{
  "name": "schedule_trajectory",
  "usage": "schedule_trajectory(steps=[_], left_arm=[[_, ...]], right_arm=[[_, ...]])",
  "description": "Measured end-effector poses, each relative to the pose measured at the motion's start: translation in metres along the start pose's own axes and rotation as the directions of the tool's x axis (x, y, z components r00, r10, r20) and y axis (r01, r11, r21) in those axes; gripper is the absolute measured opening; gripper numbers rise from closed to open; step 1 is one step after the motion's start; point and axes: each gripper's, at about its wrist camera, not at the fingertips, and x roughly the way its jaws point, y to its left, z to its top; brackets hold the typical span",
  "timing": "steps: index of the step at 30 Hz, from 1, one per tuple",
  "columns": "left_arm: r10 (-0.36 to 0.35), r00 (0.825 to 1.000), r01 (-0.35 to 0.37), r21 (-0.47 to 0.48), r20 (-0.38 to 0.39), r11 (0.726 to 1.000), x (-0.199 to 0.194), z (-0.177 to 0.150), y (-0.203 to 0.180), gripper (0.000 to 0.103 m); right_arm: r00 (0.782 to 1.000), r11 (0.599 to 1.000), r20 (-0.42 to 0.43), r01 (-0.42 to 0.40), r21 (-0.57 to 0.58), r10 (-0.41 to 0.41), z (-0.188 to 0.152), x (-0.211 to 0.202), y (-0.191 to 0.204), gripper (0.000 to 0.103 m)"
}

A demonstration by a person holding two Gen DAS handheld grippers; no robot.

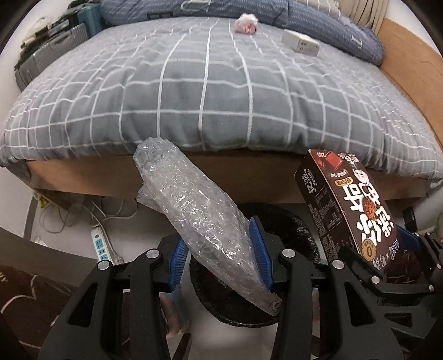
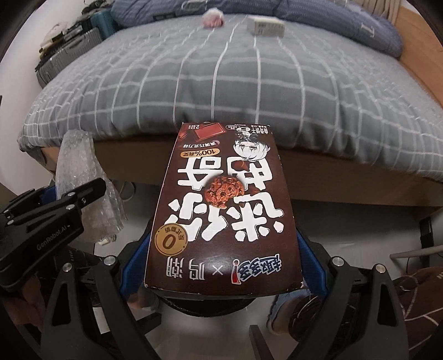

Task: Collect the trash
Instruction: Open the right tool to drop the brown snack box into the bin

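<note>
- Left wrist view: the bubble wrap [image 1: 199, 218] is clamped between the blue pads [image 1: 260, 249] of the left tongs [image 1: 218, 257], roughly half open, its roll slanting up to the left above the black bin [image 1: 238, 318].
- The box [image 2: 221, 210] sits gripped in the right tongs [image 2: 221, 265], jaws spread wide on its sides.
- On the bed [image 1: 221, 97] beyond lie a pink wad [image 1: 246, 23] and a white carton [image 1: 300, 43], well apart from both tongs.
</note>
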Motion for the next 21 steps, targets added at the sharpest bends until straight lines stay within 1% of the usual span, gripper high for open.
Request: schedule_trajectory(steps=[3, 11, 14, 16, 17, 19, 21], left_arm=[[0.006, 1.000, -0.007, -0.012, -0.024, 1.000, 0.011, 0.001, 0.006, 0.043], [0.034, 0.998, -0.036, -0.039, -0.051, 0.999, 0.025, 0.000, 0.024, 0.043], [0.038, 0.997, -0.041, -0.049, -0.061, 0.998, 0.028, -0.001, 0.031, 0.043], [0.039, 0.997, -0.042, -0.050, -0.063, 0.998, 0.029, -0.001, 0.032, 0.043], [0.039, 0.997, -0.042, -0.051, -0.063, 0.998, 0.030, -0.001, 0.033, 0.043], [0.034, 0.997, -0.038, -0.050, -0.065, 0.998, 0.031, -0.001, 0.033, 0.043], [0.024, 0.997, -0.026, -0.039, -0.067, 0.999, 0.033, -0.001, 0.028, 0.043]], right_arm=[[0.999, 1.000, -0.031, -0.010, -0.003, 0.010, 0.001, 0.016, 0.004, 0.088], [0.995, 0.998, -0.087, -0.047, -0.037, 0.043, 0.004, 0.046, 0.025, 0.088], [0.996, 0.998, -0.085, -0.038, -0.047, 0.034, 0.004, 0.049, 0.028, 0.089], [0.998, 0.998, -0.064, -0.020, -0.052, 0.016, 0.005, 0.048, 0.030, 0.093], [0.998, 0.999, -0.058, -0.012, -0.051, 0.009, 0.005, 0.049, 0.028, 0.095], [0.998, 0.999, -0.059, 0.002, -0.039, -0.004, 0.007, 0.047, 0.023, 0.095], [0.999, 0.999, -0.041, 0.015, -0.029, -0.016, 0.007, 0.043, 0.015, 0.095]])
